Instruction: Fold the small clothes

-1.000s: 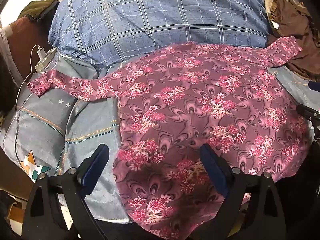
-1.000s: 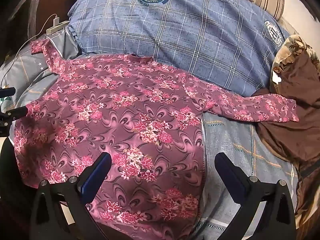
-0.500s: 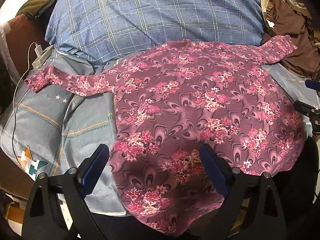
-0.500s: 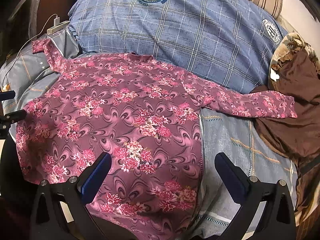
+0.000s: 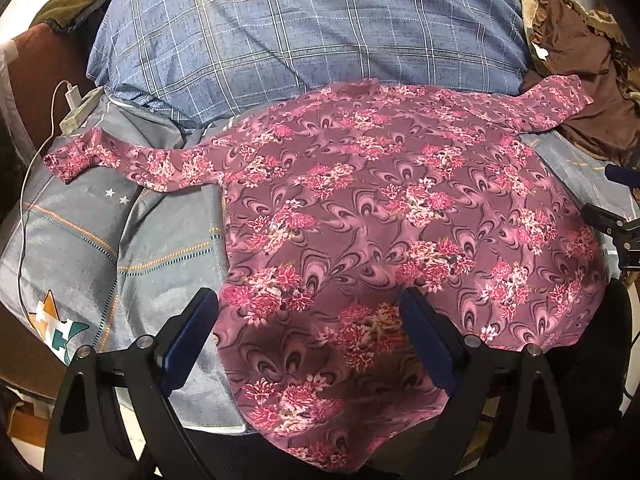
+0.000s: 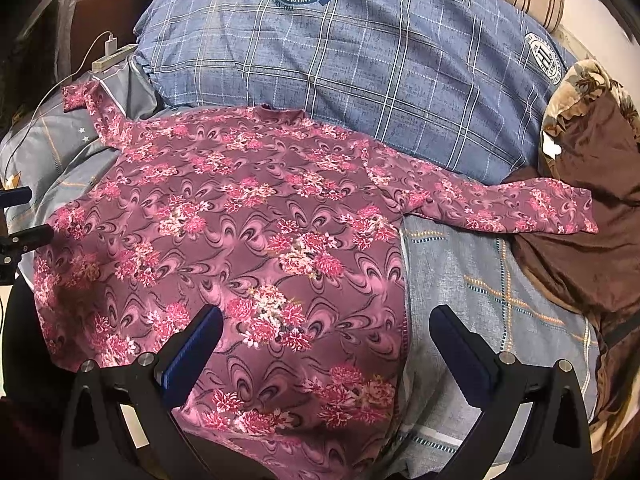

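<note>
A pink floral long-sleeved top (image 5: pixel 380 216) lies spread flat on the grey bed sheet (image 5: pixel 160 256), both sleeves stretched out sideways and the hem hanging over the near edge. It also shows in the right wrist view (image 6: pixel 248 240). My left gripper (image 5: pixel 310 336) is open and empty, hovering over the hem's left part. My right gripper (image 6: pixel 326 348) is open and empty, hovering over the top's right side seam. The right gripper's fingers (image 5: pixel 612 220) show at the right edge of the left wrist view.
A big blue plaid pillow (image 6: pixel 360 72) lies behind the top. A brown garment (image 6: pixel 584 208) lies at the right, under the right sleeve's end. A white charger and power strip (image 5: pixel 78 108) with a cable lie at the left.
Both grippers have drawn back and up a little from the top, so more of the hem and sheet shows. The top lies unmoved.
</note>
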The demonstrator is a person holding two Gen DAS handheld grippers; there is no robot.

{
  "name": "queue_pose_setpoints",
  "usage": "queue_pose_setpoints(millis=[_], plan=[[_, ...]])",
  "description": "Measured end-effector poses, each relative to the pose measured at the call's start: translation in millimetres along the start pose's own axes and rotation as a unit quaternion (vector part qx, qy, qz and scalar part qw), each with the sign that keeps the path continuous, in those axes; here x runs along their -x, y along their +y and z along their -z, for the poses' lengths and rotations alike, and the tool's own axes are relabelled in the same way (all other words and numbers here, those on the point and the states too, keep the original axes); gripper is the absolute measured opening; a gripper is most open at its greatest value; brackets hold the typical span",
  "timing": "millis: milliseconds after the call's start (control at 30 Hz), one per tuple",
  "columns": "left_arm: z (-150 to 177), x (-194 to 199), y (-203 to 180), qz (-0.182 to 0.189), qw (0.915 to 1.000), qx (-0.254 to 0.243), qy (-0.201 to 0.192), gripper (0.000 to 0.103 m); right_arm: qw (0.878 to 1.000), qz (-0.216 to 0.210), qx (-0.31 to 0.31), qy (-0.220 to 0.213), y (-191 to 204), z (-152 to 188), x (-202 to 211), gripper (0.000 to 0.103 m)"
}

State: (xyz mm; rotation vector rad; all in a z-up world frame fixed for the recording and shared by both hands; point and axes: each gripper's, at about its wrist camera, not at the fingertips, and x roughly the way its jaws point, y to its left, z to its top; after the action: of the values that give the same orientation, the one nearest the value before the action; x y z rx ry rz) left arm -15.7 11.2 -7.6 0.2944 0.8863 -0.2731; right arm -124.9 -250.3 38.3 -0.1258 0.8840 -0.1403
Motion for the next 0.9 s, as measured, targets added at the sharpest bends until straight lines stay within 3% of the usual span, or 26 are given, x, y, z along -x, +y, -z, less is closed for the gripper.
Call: queue_pose_setpoints(millis=[900], plan=[[-7.6,-1.7,-9.5,0.015,0.9999,-0.005,0.003,0.093,1.000,-0.007,-0.005,0.006,-1.2,-1.6,-9.3,0.103]])
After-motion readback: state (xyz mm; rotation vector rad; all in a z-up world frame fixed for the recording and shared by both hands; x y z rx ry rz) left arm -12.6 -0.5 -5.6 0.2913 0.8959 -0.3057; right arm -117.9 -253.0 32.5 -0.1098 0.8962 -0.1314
